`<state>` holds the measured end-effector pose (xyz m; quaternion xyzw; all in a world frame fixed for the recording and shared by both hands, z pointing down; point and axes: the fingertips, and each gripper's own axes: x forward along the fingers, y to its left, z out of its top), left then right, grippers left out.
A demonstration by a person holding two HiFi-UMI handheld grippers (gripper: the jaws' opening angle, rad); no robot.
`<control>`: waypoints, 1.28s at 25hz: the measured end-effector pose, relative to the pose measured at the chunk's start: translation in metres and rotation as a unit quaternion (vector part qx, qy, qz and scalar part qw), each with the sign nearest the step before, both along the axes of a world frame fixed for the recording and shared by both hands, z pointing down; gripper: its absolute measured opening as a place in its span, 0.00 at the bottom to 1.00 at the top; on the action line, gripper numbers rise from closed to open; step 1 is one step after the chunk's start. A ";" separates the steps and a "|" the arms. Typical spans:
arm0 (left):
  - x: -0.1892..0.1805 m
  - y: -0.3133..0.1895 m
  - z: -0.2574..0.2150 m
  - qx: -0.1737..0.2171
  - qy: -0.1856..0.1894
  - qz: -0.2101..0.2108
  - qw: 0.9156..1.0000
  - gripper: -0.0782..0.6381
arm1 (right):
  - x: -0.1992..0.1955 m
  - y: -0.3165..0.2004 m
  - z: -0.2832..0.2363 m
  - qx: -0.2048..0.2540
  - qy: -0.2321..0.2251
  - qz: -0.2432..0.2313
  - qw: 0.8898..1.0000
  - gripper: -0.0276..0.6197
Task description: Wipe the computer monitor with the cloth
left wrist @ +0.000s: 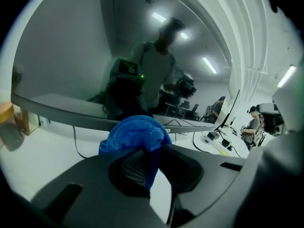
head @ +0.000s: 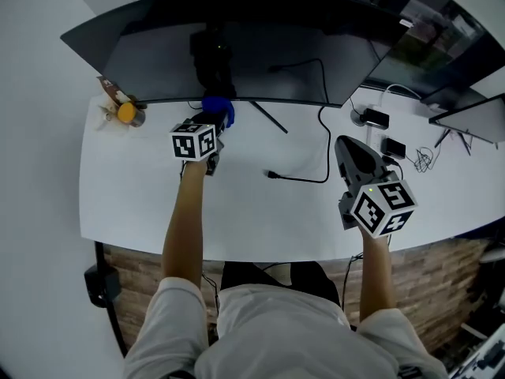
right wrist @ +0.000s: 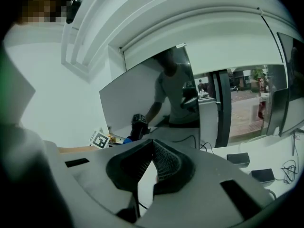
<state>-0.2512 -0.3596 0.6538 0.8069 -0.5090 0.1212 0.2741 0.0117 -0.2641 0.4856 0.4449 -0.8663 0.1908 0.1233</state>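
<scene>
The cloth (left wrist: 135, 133) is bunched and clamped in my left hand-held gripper (head: 213, 129), right at the lower edge of the monitor (head: 237, 54), near its middle; I cannot tell whether it touches the screen. My right hand-held gripper (right wrist: 151, 144) has its jaws together on nothing, well to the right above the white worktop (head: 142, 204). A black cable (head: 304, 179) lies between the two.

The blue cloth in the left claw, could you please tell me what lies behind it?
The monitor, dark and reflective, rises behind the blue cloth; its lower edge there is covered.
</scene>
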 end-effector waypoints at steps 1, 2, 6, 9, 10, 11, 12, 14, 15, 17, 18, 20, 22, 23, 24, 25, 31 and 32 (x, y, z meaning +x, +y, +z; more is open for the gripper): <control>0.012 -0.001 0.003 -0.004 0.000 0.003 1.000 0.19 | 0.007 0.000 0.002 -0.002 0.000 0.000 1.000 0.07; 0.024 -0.002 0.006 -0.007 -0.002 0.008 1.000 0.19 | 0.014 -0.001 0.004 -0.004 0.000 0.000 1.000 0.06; 0.072 -0.009 0.011 -0.008 -0.007 0.037 0.999 0.19 | 0.047 -0.007 0.009 -0.005 0.001 0.006 1.000 0.07; 0.112 -0.014 0.012 0.000 -0.020 0.066 0.998 0.19 | 0.075 -0.012 0.014 -0.005 0.002 0.013 1.000 0.07; 0.125 -0.016 0.012 0.002 -0.024 0.073 0.997 0.19 | 0.083 -0.013 0.016 -0.006 0.002 0.015 1.000 0.07; 0.138 -0.017 0.011 0.004 -0.025 0.080 0.996 0.19 | 0.092 -0.014 0.017 -0.007 0.002 0.016 1.000 0.06; 0.152 -0.018 0.011 0.005 -0.025 0.087 0.996 0.19 | 0.100 -0.014 0.019 -0.007 0.002 0.016 1.000 0.07; 0.178 -0.019 0.010 0.005 -0.027 0.101 0.994 0.19 | 0.116 -0.015 0.020 -0.009 0.002 0.018 1.000 0.07; 0.191 -0.020 0.010 0.005 -0.029 0.108 0.994 0.19 | 0.123 -0.015 0.020 -0.009 0.002 0.019 1.000 0.07; 0.215 -0.022 0.010 0.006 -0.029 0.120 0.992 0.19 | 0.139 -0.016 0.018 -0.007 0.000 0.021 1.000 0.07; 0.227 -0.023 0.010 0.006 -0.028 0.125 0.992 0.19 | 0.146 -0.017 0.018 -0.006 -0.001 0.022 1.000 0.07; 0.248 -0.025 0.009 0.008 -0.028 0.133 0.991 0.19 | 0.159 -0.016 0.017 -0.005 -0.004 0.023 1.000 0.07; 0.268 -0.027 0.009 0.008 -0.028 0.140 0.990 0.19 | 0.172 -0.016 0.018 -0.007 -0.005 0.024 1.000 0.07; 0.279 -0.027 0.008 0.009 -0.028 0.144 0.989 0.19 | 0.180 -0.015 0.018 -0.007 -0.005 0.025 1.000 0.07; 0.289 -0.027 0.008 0.009 -0.029 0.148 0.989 0.19 | 0.187 -0.015 0.018 -0.008 -0.006 0.026 1.000 0.07; 0.299 -0.028 0.007 0.010 -0.031 0.151 0.988 0.19 | 0.193 -0.015 0.018 -0.008 -0.007 0.028 1.000 0.07; 0.340 -0.030 0.006 0.016 -0.039 0.152 0.987 0.19 | 0.226 -0.013 0.015 -0.005 -0.018 0.038 0.999 0.07; 0.348 -0.029 0.006 0.017 -0.042 0.157 0.986 0.19 | 0.231 -0.013 0.014 -0.004 -0.020 0.038 0.999 0.07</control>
